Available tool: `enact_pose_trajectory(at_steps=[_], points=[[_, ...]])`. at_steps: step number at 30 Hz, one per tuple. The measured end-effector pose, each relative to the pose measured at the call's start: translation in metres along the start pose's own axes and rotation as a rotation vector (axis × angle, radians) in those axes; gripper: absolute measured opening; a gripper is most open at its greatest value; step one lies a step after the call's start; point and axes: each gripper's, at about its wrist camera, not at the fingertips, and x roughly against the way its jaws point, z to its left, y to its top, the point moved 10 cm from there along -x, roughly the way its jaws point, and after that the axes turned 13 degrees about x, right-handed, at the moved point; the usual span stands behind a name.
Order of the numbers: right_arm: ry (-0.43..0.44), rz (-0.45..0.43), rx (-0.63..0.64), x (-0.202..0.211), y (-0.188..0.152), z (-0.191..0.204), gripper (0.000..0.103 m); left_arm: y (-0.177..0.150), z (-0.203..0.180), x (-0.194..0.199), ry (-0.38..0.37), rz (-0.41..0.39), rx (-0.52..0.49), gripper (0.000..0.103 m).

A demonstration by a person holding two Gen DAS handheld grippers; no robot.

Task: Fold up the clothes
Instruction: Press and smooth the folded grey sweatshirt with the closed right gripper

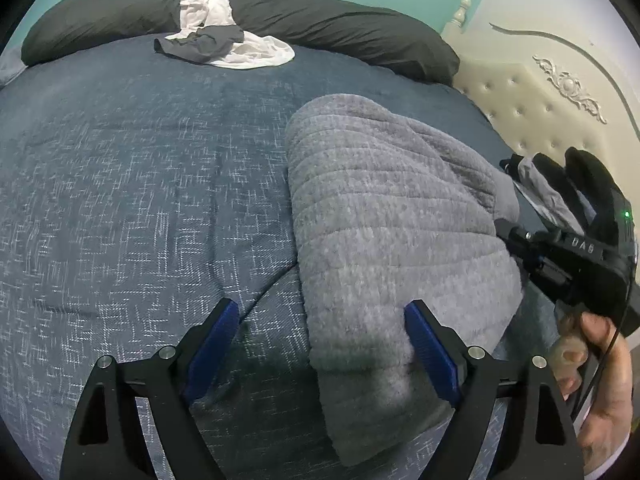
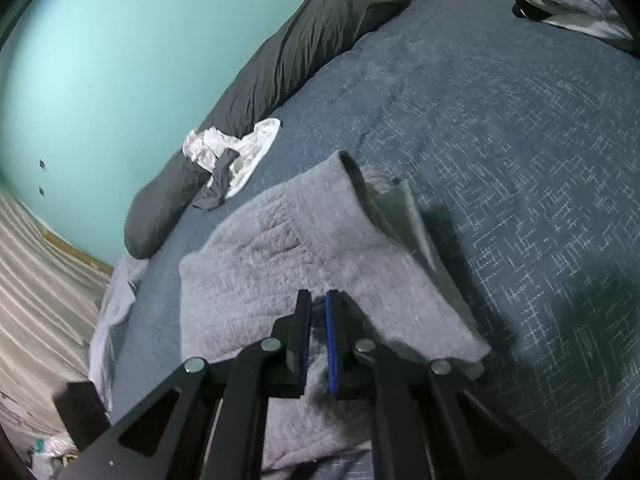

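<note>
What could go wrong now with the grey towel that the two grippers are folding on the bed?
Only the right gripper pinches the grey towel; the left gripper is open over its near corner, so a pull may drag the fold crooked. The raised flap stands loose and may flop back.

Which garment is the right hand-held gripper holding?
On the blue bedspread, nearest the grippers, lies a grey fleecy garment. The right hand-held gripper pinches its edge. Unlike the white-and-dark pile by the black pillow, it is thick and ribbed.
</note>
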Motion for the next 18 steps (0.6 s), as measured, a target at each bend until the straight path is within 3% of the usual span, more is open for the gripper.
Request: enact_pose_trajectory(at_steps=[5,9,18], points=[[0.066,-0.027,0.054,0.004,0.014,0.026,0.008,0.0,0.002,0.0,-0.01,0.003,-0.006,0.088],[0.045,0.0,0.112,-0.004,0.035,0.037,0.008,-0.003,0.003,0.002,-0.015,0.006,-0.02,0.088],[-0.133,0.239,0.239,-0.061,0.056,-0.006,0.005,-0.008,0.008,-0.001,-0.009,0.019,-0.023,0.093]])
